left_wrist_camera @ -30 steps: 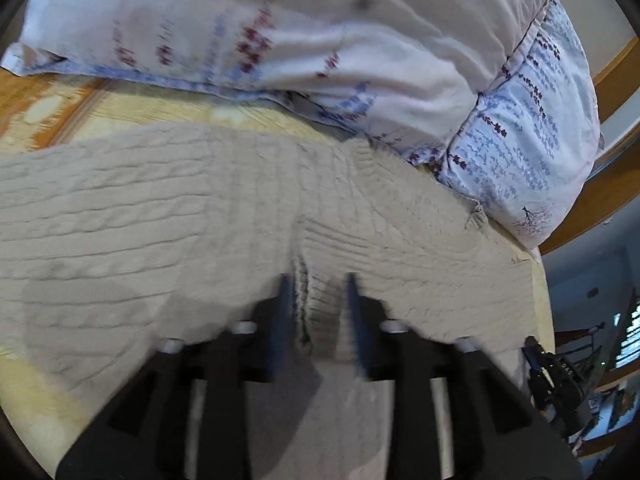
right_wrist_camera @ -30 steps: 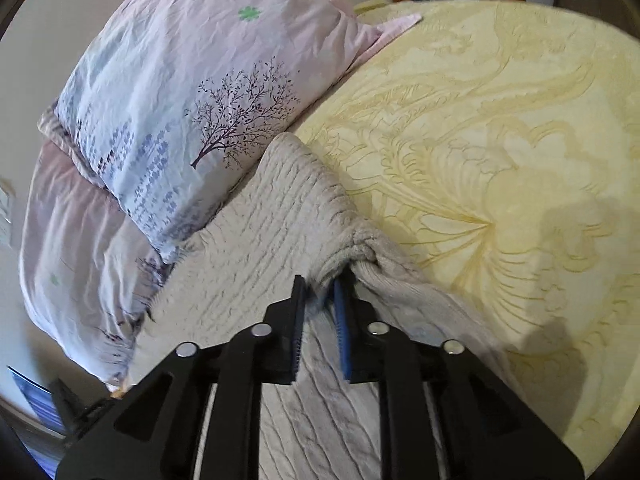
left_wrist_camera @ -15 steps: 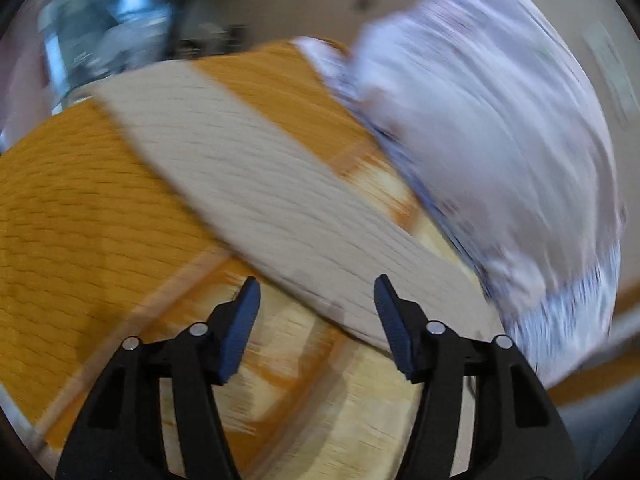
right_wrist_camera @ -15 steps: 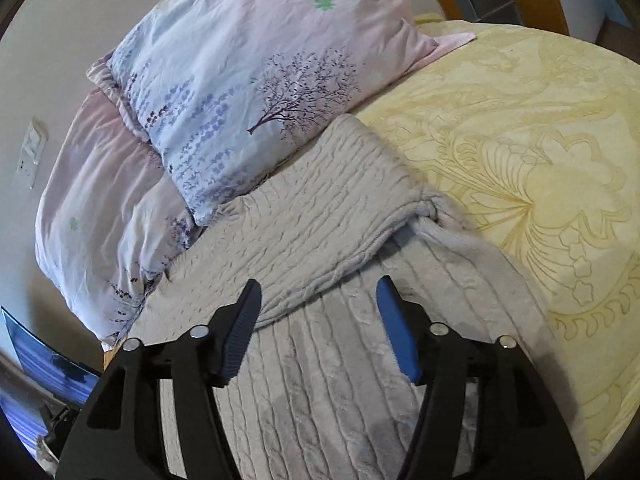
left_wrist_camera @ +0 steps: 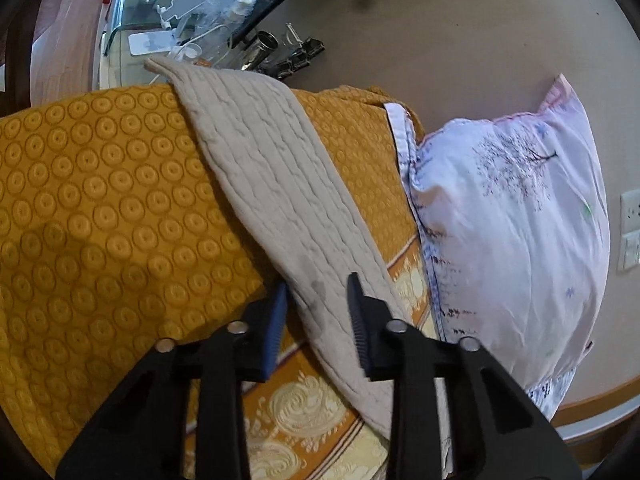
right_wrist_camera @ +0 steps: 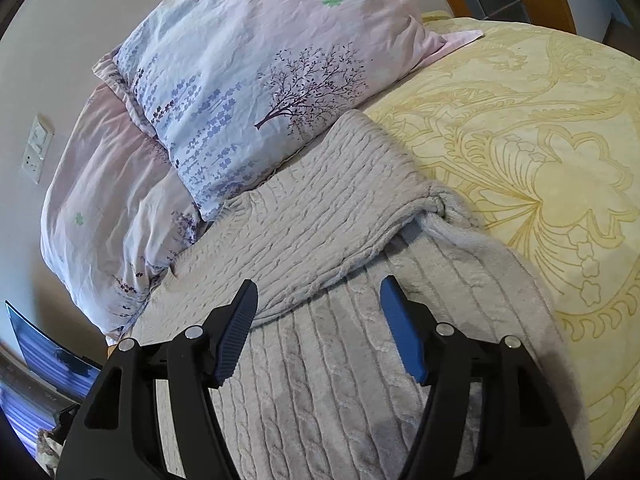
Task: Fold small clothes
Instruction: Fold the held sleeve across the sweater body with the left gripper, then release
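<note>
1. Lying flat on the bedspread (right_wrist_camera: 560, 128) just below the pillow (right_wrist_camera: 248, 64), the knit sweater (right_wrist_camera: 320, 208) had one sleeve folded across its body.
2. Its other sleeve (left_wrist_camera: 276, 184) ran long and straight away from the pillow; left gripper (left_wrist_camera: 316, 320) straddled it, fingers spread, gripping nothing. Left hand was nearer.
3. Right gripper (right_wrist_camera: 320, 320) hung released over the sweater's body.
4. A second before, both had been clenched on knit; both had since let go.
</note>
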